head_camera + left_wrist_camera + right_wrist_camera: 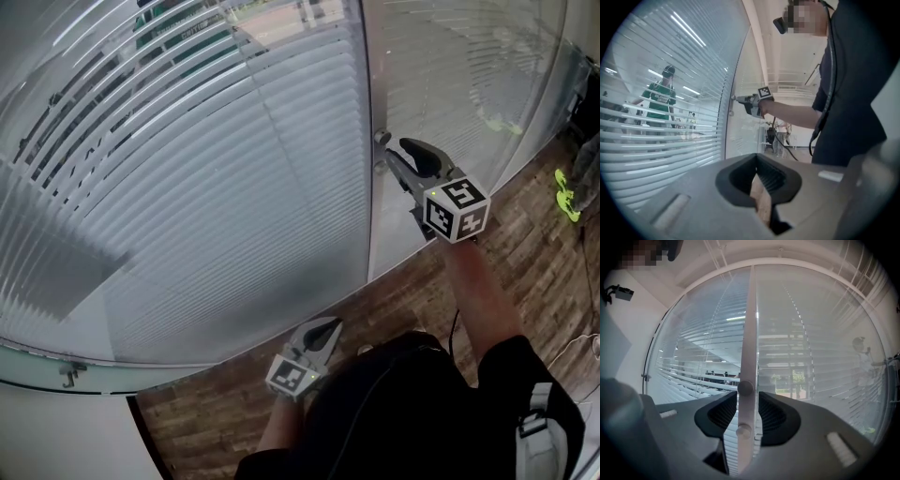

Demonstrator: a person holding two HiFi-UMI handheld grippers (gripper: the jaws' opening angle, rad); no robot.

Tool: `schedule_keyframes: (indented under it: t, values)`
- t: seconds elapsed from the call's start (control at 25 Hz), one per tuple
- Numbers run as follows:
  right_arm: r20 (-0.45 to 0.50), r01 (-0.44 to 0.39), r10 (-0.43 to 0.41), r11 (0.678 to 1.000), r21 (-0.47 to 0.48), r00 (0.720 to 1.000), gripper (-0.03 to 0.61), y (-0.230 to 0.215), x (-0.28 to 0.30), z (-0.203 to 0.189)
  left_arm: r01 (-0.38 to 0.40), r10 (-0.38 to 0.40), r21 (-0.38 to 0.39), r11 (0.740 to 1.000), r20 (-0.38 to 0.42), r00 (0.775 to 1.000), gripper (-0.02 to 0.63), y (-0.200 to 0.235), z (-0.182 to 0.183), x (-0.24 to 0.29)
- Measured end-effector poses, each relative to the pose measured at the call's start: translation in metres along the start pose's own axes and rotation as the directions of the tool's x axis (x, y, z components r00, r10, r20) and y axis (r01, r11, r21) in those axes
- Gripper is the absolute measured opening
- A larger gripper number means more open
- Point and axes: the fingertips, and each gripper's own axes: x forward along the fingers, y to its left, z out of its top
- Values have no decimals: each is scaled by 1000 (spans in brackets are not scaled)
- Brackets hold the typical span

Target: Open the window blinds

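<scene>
White slatted blinds (234, 187) hang behind a curved glass wall, their slats nearly flat against it. A pale upright frame post (750, 333) carries two round knobs, an upper knob (745, 388) and a lower knob (743, 430). My right gripper (389, 155) is held level at the post. Its jaws stand open on either side of the post and knobs, with a thin gap at each pad. My left gripper (330, 325) hangs low over the floor, shut and empty. The left gripper view shows the right gripper (740, 99) at the post.
Wooden floor (525, 253) runs along the foot of the glass. Yellow-green shoes (565, 194) lie at the right edge. A person in a green shirt (658, 101) stands beyond the blinds. A metal bracket (67, 373) sits on the lower left rail.
</scene>
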Motion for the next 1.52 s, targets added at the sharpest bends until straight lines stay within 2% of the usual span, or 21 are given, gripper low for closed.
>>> schedule_keyframes:
  t: [0.2,0.32,0.4,0.56,0.68,1.0,1.28,1.52]
  values:
    - [57,-30,27,998,50,998,131,1,-26,-11,-1,1,-1,1000,-5,1000,5,1,2,1]
    - [110,-58,48,995,86,993,59,4,-43,-14,2,-2,2,1000,-4,1000,5,1,4,3]
    - [134,-84,71,992,93,988,40,9,-53,-18,5,-5,5,1000,-3,1000,5,0,4,5]
    - [187,-162,145,984,78,972,8,25,-72,-20,25,-25,7,1000,-11,1000,5,-4,5,10]
    - [202,-232,216,971,59,955,8,43,-84,-27,30,-30,3,1000,-11,999,5,-6,6,12]
    - [104,-381,378,925,7,920,6,94,-118,-83,23,-23,-3,1000,-13,1000,5,-4,6,19]
    - [28,-445,445,895,9,895,6,110,-140,-113,9,-9,0,1000,-27,1000,5,-3,6,26]
    - [26,-487,486,873,13,873,6,109,-142,-121,3,-3,3,1000,-20,1000,5,-6,7,40]
